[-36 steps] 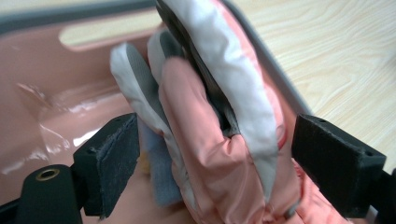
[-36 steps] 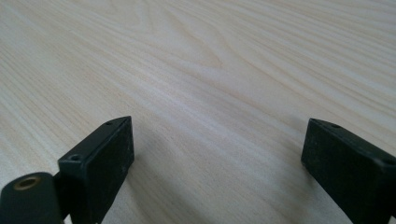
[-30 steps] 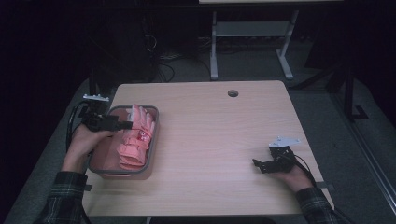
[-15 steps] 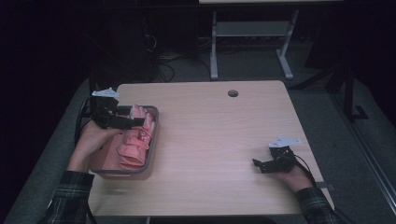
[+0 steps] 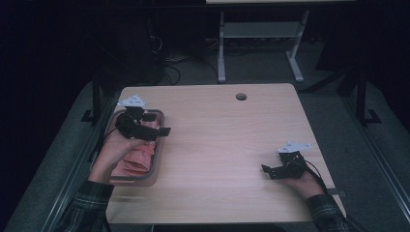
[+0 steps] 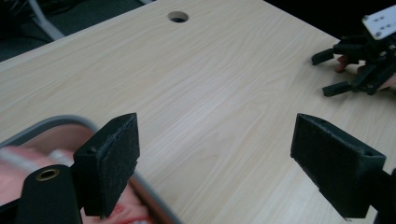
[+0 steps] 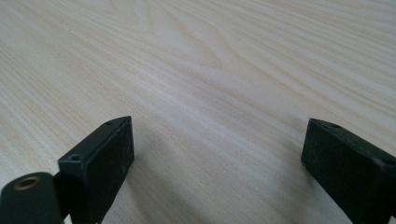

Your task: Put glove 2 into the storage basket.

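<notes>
A grey tray (image 5: 153, 170) at the table's left edge holds crumpled pink cloth (image 5: 140, 157). My left gripper (image 5: 157, 123) hovers over the tray's far right part, open, nothing between its jaws. In the left gripper view the tray rim (image 6: 42, 126) and pink cloth (image 6: 18, 161) lie at lower left behind the left jaw, and the gripper (image 6: 224, 163) looks across bare wood. My right gripper (image 5: 269, 170) rests low near the table's front right, open and empty; the right gripper view has it (image 7: 219, 158) just above the wood. It also appears far off (image 6: 334, 72) in the left gripper view.
The light wooden table (image 5: 222, 140) has a round cable hole (image 5: 241, 96) near its far edge, also seen in the left gripper view as a hole (image 6: 178, 17). A white table frame (image 5: 261, 34) and cables stand on the dark floor beyond.
My left gripper has moved up and toward the far right part of the tray, turning to face across the table. The right gripper has stayed in place.
</notes>
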Demonstrator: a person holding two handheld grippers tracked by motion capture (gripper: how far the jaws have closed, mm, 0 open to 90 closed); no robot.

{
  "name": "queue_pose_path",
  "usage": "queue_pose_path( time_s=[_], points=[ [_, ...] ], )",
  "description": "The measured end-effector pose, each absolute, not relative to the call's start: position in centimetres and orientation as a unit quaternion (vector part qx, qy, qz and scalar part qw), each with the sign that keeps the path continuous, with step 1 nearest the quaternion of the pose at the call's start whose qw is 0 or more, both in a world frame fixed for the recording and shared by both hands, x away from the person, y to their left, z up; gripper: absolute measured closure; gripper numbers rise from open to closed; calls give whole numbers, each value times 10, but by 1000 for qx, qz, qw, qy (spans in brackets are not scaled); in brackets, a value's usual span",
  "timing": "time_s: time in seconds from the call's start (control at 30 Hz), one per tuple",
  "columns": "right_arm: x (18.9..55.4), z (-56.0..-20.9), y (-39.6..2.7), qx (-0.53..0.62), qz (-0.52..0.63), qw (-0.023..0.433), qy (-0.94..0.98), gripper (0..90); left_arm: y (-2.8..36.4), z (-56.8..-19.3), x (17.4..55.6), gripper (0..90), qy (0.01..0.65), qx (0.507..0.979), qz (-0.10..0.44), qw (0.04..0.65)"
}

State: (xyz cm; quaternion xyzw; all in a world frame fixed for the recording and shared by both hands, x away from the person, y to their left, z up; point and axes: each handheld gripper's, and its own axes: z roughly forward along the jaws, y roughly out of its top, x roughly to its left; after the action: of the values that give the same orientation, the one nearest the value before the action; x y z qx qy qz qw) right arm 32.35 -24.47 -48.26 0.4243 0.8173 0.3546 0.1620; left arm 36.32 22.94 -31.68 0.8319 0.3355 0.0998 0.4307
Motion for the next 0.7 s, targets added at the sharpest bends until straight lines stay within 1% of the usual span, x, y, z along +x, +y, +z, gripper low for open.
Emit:
queue_pose_path(
  time_s=[0.37, 0.7],
  points=[
    [323, -483, -245, 425, 355, 162, 817, 89, 195, -334, 354, 152, 309, 838, 92, 440],
    [324, -483, -245, 425, 355, 162, 817, 89, 168, -359, 347, 153, 295, 845, 80, 439]
  ],
)
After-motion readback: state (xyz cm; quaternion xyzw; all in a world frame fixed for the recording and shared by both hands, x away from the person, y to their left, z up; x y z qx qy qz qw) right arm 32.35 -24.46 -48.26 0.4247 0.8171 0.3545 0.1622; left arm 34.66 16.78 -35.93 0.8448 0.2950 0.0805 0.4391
